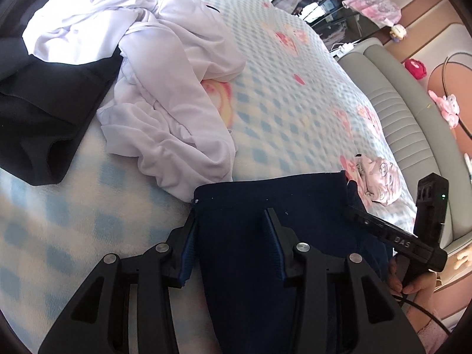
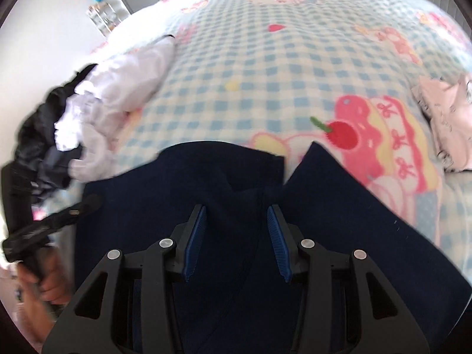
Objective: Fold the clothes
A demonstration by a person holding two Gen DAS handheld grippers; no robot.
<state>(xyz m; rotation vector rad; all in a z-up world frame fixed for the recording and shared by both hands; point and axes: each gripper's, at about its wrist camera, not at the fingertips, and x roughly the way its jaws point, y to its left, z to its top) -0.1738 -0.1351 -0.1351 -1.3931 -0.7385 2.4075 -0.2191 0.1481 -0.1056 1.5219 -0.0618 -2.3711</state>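
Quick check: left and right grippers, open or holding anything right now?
Left gripper: open, fingers apart over the navy garment, not gripping it.
Right gripper: open, fingers apart above the same garment, nothing held.

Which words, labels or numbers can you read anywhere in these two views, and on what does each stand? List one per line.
"DAS": white letters on the black body of the right gripper, seen from the left wrist view.
Markings on the left gripper body in the right wrist view: too blurred to read.
The checked blanket carries cartoon pictures only, no readable words.

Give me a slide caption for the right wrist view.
Open right tongs over a navy garment on the checked blanket.
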